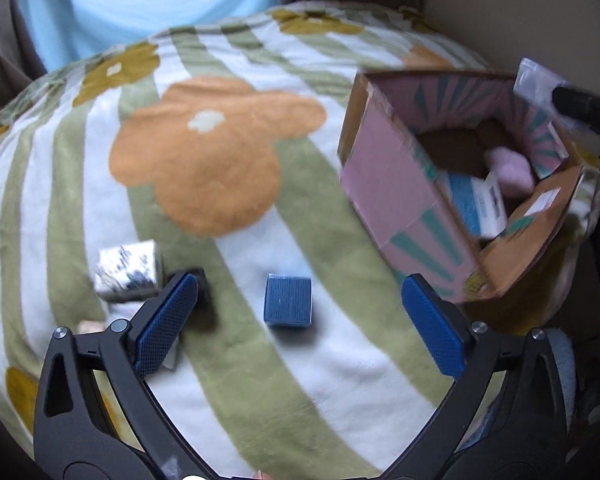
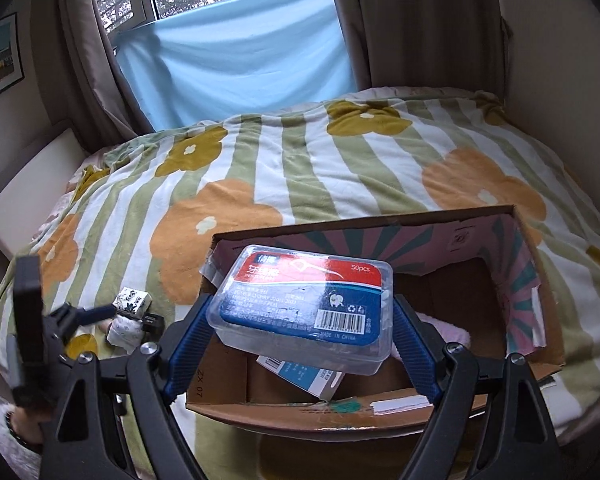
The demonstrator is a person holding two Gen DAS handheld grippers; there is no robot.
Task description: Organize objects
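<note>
Room: a bed point(image 2: 340, 168) under a green-and-white striped blanket with orange and mustard flowers; a window with brown curtains point(image 2: 400, 20) and a light blue cloth point(image 2: 236, 60) behind it
Cardboard box point(image 2: 440, 220): open on the bed's right side, pink and teal pattern inside; it holds a blue-and-white carton point(image 2: 300, 378) and something soft and pink point(image 1: 510, 168)
Right gripper point(image 2: 300, 328): clamped on a clear plastic floss-pick box point(image 2: 304, 300) with a red and blue label, held tilted over the open cardboard box
Left gripper point(image 1: 300, 320): spread wide, holding nothing, above the blanket
Blue box point(image 1: 288, 300): small, lying on the blanket between the left gripper's fingers, apart from both
Patterned white box point(image 1: 126, 270): on the blanket just beyond the left finger, beside a small dark item too blurred to name
</note>
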